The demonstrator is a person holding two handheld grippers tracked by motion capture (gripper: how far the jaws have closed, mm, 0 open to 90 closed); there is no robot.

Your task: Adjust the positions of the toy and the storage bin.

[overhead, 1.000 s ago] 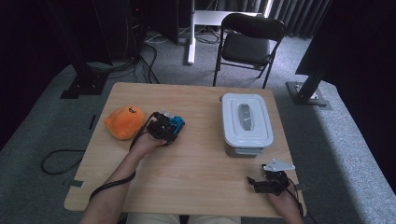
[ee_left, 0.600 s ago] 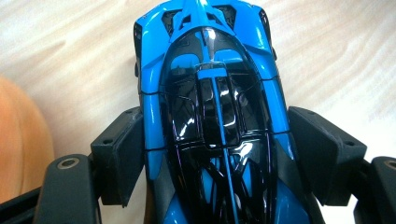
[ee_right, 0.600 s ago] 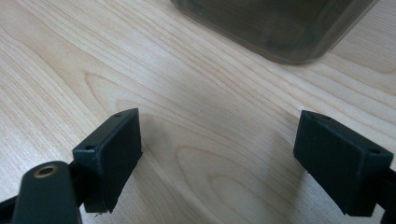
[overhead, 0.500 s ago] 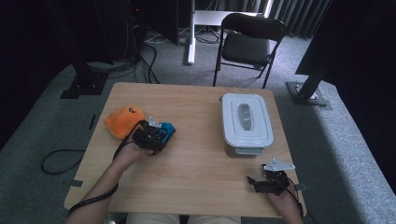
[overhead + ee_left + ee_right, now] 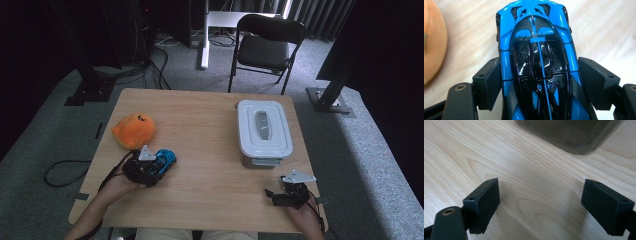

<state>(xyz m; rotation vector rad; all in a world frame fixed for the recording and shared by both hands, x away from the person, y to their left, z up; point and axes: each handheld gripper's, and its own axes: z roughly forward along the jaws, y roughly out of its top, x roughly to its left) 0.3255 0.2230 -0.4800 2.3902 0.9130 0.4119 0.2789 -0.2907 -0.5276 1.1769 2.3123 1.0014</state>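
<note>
The left hand-held gripper [image 5: 537, 82] clamped the blue toy car [image 5: 537, 62] across its flanks, nose at twelve o'clock; the right hand-held gripper [image 5: 549, 205] gaped empty.

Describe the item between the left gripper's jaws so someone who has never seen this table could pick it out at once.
On the wooden table, look to the person's left, just in front of the orange plush toy. There the left gripper is closed on a small toy car. Its glossy blue body with a black canopy sets it apart from the soft orange plush and the white lidded box across the table.
</note>
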